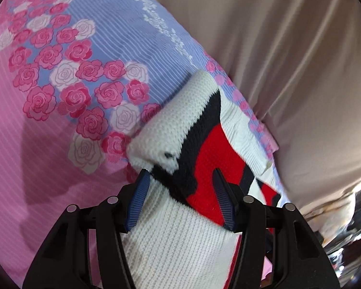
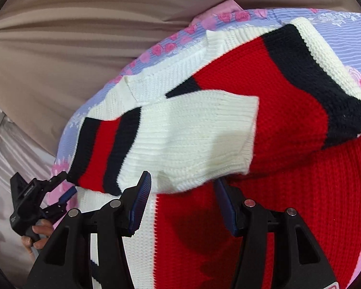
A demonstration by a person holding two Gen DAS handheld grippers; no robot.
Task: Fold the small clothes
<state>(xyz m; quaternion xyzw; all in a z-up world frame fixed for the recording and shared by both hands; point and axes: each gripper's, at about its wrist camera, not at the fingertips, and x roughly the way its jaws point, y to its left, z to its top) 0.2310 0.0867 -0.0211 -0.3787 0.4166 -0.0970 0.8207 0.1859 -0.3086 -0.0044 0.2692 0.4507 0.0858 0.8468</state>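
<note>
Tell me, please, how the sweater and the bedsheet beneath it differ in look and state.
The sweater is chunky ribbed knit in solid red, white and black bands; the bedsheet is thin cloth printed with pink roses and fine stripes. The sweater is folded over itself, one sleeve laid across its body; the bedsheet lies spread out. The sweater sits between the open fingers of both grippers; the bedsheet does not. Both are soft fabric.

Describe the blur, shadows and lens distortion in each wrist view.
Left wrist: the red, white and black knitted sweater looks soft and smeared, a dark shadow falls on the pink rose-print bedsheet, and fisheye curves the edges. Right wrist: knit is sharp, the right tongs cast a shadow on red knit, beige curtain folds bow.
</note>
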